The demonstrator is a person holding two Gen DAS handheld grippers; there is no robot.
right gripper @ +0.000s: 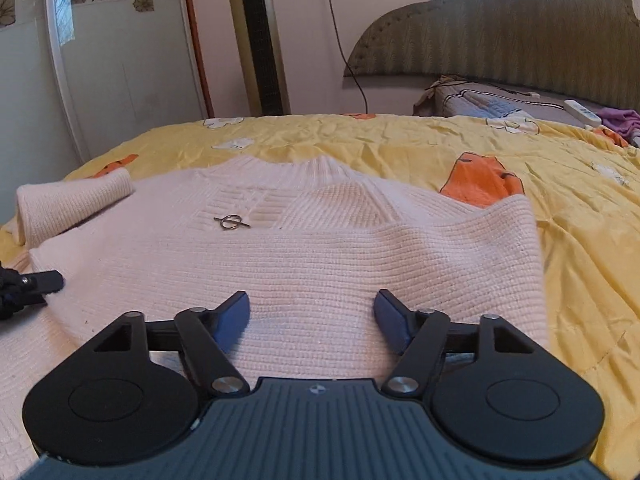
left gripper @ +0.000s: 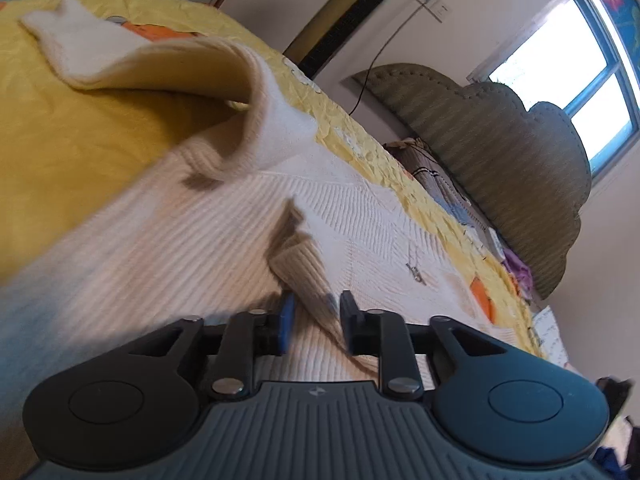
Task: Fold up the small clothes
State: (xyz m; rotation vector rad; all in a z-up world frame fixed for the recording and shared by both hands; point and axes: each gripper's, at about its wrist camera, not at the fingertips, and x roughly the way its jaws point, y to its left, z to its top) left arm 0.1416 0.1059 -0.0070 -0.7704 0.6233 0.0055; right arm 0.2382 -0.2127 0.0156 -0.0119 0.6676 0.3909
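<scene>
Sweater (right gripper: 320, 264): cream ribbed knit, spread front-up on the bed's yellow quilt (right gripper: 580, 208), collar toward the headboard (right gripper: 500, 36).

Left hand-held gripper (left gripper: 316, 320): low over the knit, jaws parted a little, a raised ribbed fold (left gripper: 300, 268) of the sweater lying between the blue pads; whether they pinch it cannot be told (blurred view).

Right hand-held gripper (right gripper: 312, 316): jaws spread wide, nothing held, hovering over the sweater's lower body with the knit directly beneath and ahead of the fingertips.

Sleeve (right gripper: 76, 200): folded over on itself at the sweater's far left side, cuff resting on the quilt.

Metal ring clasp (right gripper: 231, 222): lying on the chest panel just below the collar, well ahead of the right hand-held gripper.

Quilt: yellow, printed with orange (right gripper: 480, 180) and white shapes.

Surroundings: tower fan (right gripper: 260, 40) by the wall beyond the bed; striped bedding (right gripper: 480, 102), a white remote (right gripper: 582, 113) and a purple cloth (right gripper: 620, 118) near the headboard.
</scene>
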